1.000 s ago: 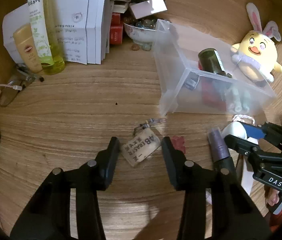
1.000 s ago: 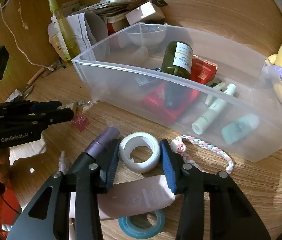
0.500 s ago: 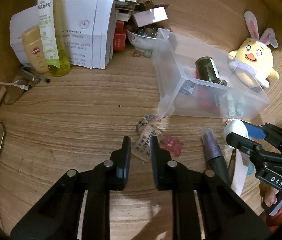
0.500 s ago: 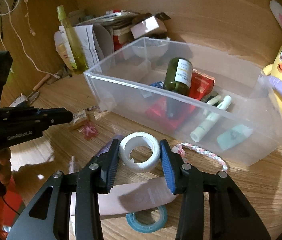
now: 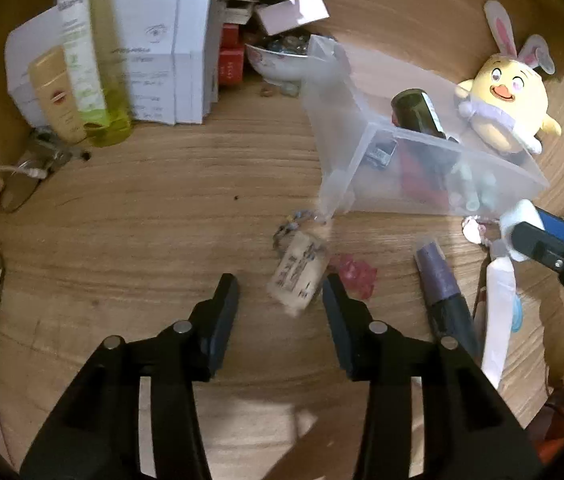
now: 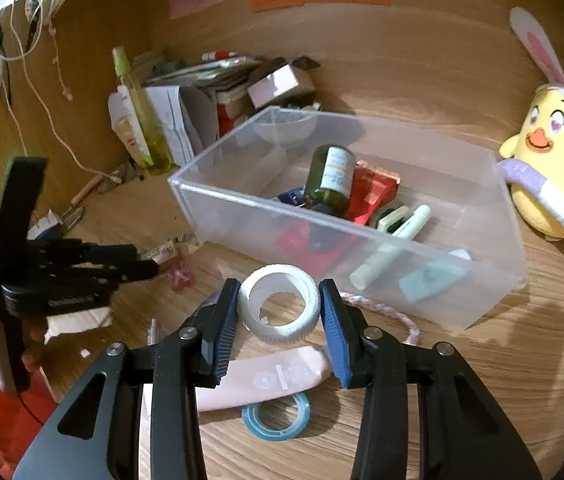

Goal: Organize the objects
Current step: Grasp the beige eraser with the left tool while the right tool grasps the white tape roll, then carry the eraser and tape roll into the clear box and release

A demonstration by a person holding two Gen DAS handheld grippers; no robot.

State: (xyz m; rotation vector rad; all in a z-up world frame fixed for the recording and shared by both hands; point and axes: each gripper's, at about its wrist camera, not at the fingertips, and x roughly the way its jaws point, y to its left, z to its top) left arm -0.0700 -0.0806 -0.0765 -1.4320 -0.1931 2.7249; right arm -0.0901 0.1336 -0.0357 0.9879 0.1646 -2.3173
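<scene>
Right wrist view: I am holding the right gripper (image 6: 279, 307) above the wooden desk (image 6: 482, 392), and its jaws are pressing on both sides of a white tape roll (image 6: 279, 305), which is sitting lifted clear of the surface between the blue pads. Beyond it, the clear plastic bin (image 6: 362, 240) is standing on the desk with a dark green bottle (image 6: 332, 179), a red packet (image 6: 374, 192) and a pale green tube (image 6: 392, 248) lying inside. Below the roll, a pink tube (image 6: 270, 380) and a blue tape ring (image 6: 276, 416) are lying on the desk, and a braided cord (image 6: 378, 308) is trailing just in front of the bin. A yellow plush chick (image 6: 554, 176) is sitting to the right of the bin.

In the left wrist view, I am keeping the left gripper (image 5: 280, 292) low over the desk; its jaws have just been opening and are now standing apart, gripping nothing. A small tan tag (image 5: 298, 274) on a bead chain is lying between the fingertips, blurred, and I cannot tell whether either pad is touching it. A pink trinket (image 5: 356, 274) is lying just beside the right finger, with a purple pen (image 5: 440, 280) farther right.
</scene>
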